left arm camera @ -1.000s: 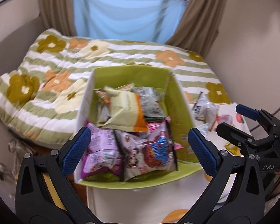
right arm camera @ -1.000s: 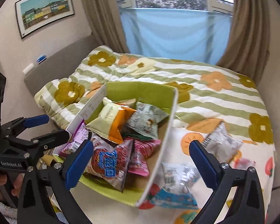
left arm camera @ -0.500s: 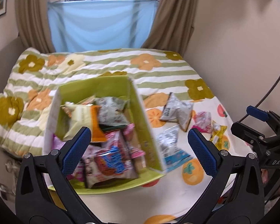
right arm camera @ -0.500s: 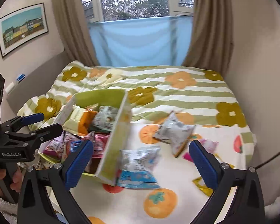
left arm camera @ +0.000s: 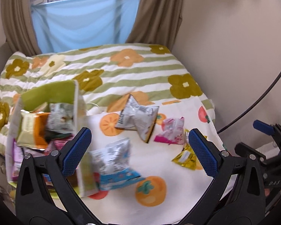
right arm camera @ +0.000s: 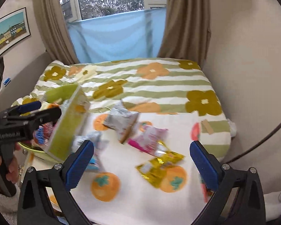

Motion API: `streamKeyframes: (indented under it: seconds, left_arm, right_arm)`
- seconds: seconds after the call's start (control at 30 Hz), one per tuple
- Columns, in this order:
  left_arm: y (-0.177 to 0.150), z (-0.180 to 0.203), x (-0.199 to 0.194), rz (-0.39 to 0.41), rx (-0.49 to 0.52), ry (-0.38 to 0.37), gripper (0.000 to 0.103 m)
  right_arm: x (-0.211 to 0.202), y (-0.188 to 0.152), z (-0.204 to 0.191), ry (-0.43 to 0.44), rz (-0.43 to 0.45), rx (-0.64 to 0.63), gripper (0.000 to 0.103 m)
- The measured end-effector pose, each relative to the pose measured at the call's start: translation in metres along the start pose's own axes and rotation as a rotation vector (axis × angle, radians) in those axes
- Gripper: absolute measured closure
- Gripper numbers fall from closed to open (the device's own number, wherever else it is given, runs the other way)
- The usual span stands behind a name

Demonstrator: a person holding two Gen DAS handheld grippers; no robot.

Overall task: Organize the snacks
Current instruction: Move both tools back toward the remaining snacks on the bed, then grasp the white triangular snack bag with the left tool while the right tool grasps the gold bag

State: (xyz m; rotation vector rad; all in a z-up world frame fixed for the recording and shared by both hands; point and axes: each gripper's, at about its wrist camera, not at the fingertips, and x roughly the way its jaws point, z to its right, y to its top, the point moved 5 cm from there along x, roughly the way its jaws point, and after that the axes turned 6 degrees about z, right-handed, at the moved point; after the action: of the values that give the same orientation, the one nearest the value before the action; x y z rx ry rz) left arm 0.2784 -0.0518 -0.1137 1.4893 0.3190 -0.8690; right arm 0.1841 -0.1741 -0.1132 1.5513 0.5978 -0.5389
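Note:
A green box (left arm camera: 46, 93) holding several snack packets sits at the left on the bed. To its right, loose packets lie on the fruit-print cloth (left arm camera: 159, 196): a silver one (left arm camera: 138, 116), a pink one (left arm camera: 170, 131), a yellow one (left arm camera: 187, 155) and a silver-blue one (left arm camera: 114, 161) against the box. My left gripper (left arm camera: 140, 153) hangs open above them, holding nothing. My right gripper (right arm camera: 142, 163) is also open and empty, over the pink packet (right arm camera: 148, 138) and yellow packet (right arm camera: 159, 165). In the right wrist view the box (right arm camera: 65, 131) stands at the left.
A striped flower blanket (right arm camera: 149, 90) covers the bed up to the curtained window (right arm camera: 118, 37). A beige wall (left arm camera: 234, 56) runs close along the right side, with a dark cable (left arm camera: 262, 97) hanging there. The bed's near edge is just below the grippers.
Both views have swung right: the box went from the middle to the left side, and the loose packets now sit between the fingers. Both grippers have stayed open.

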Motion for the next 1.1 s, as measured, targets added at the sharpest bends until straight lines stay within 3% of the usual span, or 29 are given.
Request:
streamKeyframes:
  seconds: [0.13,0.33,0.5,0.7,0.93,1.1]
  left_arm:
    - [-0.001,0.021,0.038,-0.052,0.045,0.023,0.0]
    - [-0.01,0.03,0.114,-0.19,0.119,0.039,0.0]
    - [-0.018,0.026,0.179,-0.286,0.188,0.093,0.0]
    - [-0.027,0.028,0.231,-0.377,0.303,0.127,0.0]
    - [-0.032,0.022,0.267,-0.423,0.398,0.187,0.0]
    - [-0.032,0.014,0.282,-0.456,0.397,0.172,0.001]
  right_arm:
    - [0.013,-0.011,0.034,0.013,-0.045,0.03,0.001]
    - [0.051,-0.036,0.065,0.037,-0.125,0.125,0.001]
    - [0.087,-0.057,0.071,0.044,-0.206,0.191,0.001]
    - [0.125,-0.071,0.071,0.052,-0.276,0.277,0.001]
    - [0.156,-0.08,0.059,0.054,-0.332,0.291,0.001]
    - [0.174,-0.089,0.056,0.039,-0.365,0.311,0.001]
